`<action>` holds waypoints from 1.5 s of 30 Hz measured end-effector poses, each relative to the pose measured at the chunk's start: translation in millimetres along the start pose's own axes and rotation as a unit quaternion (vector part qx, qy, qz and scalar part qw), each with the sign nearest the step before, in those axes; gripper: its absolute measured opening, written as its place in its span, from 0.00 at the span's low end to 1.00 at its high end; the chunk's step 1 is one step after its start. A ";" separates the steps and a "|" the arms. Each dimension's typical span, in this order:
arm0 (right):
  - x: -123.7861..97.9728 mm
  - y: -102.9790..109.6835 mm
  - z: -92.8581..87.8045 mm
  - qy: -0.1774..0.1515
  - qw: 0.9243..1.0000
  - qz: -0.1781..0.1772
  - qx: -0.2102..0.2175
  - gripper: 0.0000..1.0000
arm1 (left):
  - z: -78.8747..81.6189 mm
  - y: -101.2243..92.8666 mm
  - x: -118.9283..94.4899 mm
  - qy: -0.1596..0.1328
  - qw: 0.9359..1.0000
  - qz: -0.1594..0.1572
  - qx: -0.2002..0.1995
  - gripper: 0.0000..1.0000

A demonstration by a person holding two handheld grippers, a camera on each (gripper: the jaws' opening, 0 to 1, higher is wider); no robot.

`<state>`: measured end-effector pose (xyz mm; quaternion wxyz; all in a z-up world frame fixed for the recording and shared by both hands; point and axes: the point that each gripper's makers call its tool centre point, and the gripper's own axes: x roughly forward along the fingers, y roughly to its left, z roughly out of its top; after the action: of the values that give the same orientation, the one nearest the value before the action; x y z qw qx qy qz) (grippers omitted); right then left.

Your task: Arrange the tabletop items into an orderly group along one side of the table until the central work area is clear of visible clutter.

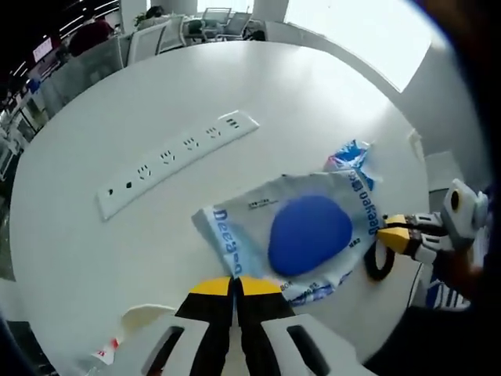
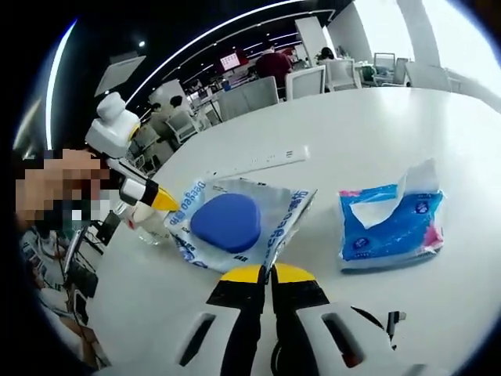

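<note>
White round worktop (image 1: 117, 258) had the crinkly plastic packet (image 1: 301, 227) mid-table beside the tissue pack (image 2: 391, 227), light and slippery, so with both my grippers' fingers pressed together, I'd pinch its flat edge.

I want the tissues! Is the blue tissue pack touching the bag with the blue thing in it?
Apart. In the right gripper view, bare white table shows between the tissue pack and the bag.

Bright window glare upper right; soft shadows; strong fisheye bending; edges blurred.
</note>
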<state>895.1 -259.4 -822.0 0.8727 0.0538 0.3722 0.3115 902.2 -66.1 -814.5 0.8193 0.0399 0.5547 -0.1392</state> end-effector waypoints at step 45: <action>18.7 -30.1 -17.6 0.063 0.988 0.010 -0.144 0.07 | -42.9 -21.6 13.0 -0.069 0.996 0.050 -0.033 0.10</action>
<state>908.1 -275.0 -856.0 0.8431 -0.0885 0.3766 0.3736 862.3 -79.8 -840.9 0.8624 0.0309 0.4986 -0.0821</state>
